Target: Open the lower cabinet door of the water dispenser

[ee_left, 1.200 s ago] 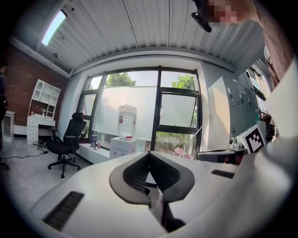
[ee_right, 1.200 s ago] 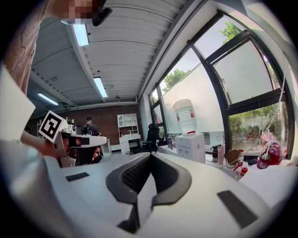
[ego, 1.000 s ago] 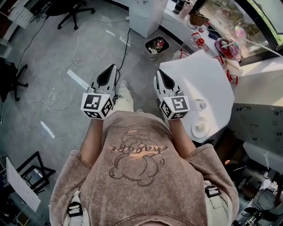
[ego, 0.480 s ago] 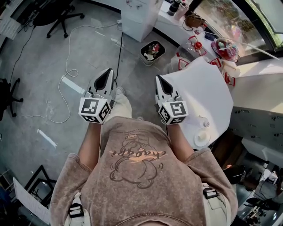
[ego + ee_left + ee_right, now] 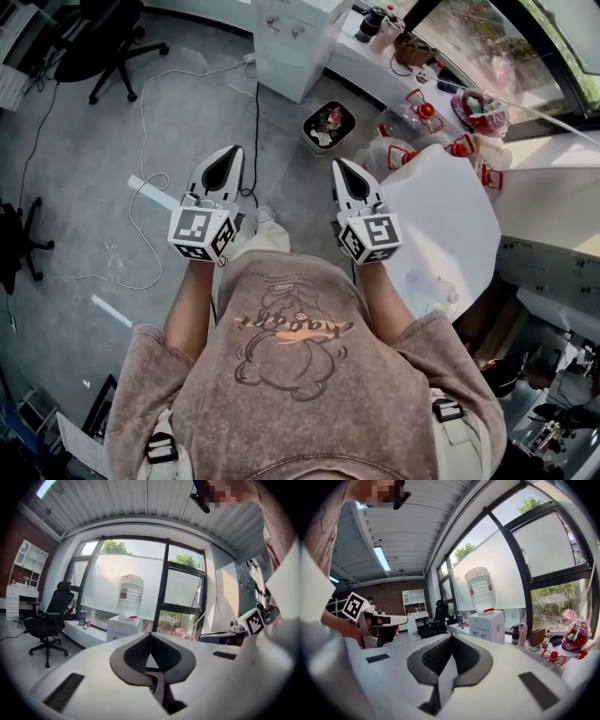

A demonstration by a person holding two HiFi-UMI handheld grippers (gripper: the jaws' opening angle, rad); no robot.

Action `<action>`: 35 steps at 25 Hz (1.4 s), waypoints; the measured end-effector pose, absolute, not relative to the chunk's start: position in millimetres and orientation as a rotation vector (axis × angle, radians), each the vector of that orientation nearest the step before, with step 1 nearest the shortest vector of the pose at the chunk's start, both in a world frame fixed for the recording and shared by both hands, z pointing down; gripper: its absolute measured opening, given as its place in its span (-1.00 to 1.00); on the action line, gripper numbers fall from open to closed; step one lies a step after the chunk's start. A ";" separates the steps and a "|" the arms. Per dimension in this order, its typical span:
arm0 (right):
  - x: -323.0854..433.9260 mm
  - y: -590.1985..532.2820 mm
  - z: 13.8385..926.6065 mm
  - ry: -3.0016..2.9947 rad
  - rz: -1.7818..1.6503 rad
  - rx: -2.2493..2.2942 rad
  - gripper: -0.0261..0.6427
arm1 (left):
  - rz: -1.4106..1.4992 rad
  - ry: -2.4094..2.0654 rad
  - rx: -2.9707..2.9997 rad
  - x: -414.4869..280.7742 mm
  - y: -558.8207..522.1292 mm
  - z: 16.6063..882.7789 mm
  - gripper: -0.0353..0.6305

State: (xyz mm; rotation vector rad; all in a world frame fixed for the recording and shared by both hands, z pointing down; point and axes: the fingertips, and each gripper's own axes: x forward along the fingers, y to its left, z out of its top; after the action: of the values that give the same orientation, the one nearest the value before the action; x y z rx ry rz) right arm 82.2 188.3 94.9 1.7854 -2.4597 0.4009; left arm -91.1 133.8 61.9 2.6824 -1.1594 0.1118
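Note:
The white water dispenser (image 5: 289,39) stands on the floor by the window counter, ahead of me, with a clear bottle (image 5: 130,594) on top. Its white body (image 5: 123,626) faces me, and the lower door cannot be made out from here. The same dispenser (image 5: 488,624) shows in the right gripper view, still some way off. My left gripper (image 5: 232,153) and right gripper (image 5: 339,167) are held side by side at chest height, pointing at it. Both are shut with nothing between the jaws.
A trash bin (image 5: 328,125) with rubbish sits on the floor just right of the dispenser. A white table (image 5: 455,220) is close on my right. A black cable (image 5: 255,122) runs across the floor from the dispenser. An office chair (image 5: 98,37) stands far left.
The person has walked toward the dispenser: it and the trash bin have slid lower in the head view and look nearer. Both grippers stayed shut and side by side.

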 end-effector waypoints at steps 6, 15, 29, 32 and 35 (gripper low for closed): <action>79.1 154.0 94.4 -2.408 0.398 1.846 -0.90 | 0.122 -1.074 2.713 -90.4 90.4 62.3 -0.84; 99.9 111.3 96.7 -2.349 0.387 1.944 -0.90 | 0.143 -0.975 2.752 -68.5 40.3 66.1 -0.84; 127.9 38.7 119.0 -2.364 0.403 1.987 -0.90 | 0.142 -0.967 2.768 -42.6 -34.1 75.5 -0.84; 130.8 21.3 122.2 -2.362 0.416 1.979 -0.90 | 0.148 -0.962 2.761 -39.1 -48.1 81.0 -0.84; 134.1 5.6 129.5 -2.358 0.428 1.979 -0.90 | 0.156 -0.949 2.760 -33.1 -63.4 89.4 -0.84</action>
State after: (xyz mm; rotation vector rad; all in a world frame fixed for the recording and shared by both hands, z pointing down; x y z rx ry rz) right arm 134.1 5.6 129.5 1.9787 -2.3576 0.4281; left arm -33.1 -63.4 89.4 2.7602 -0.9488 0.1562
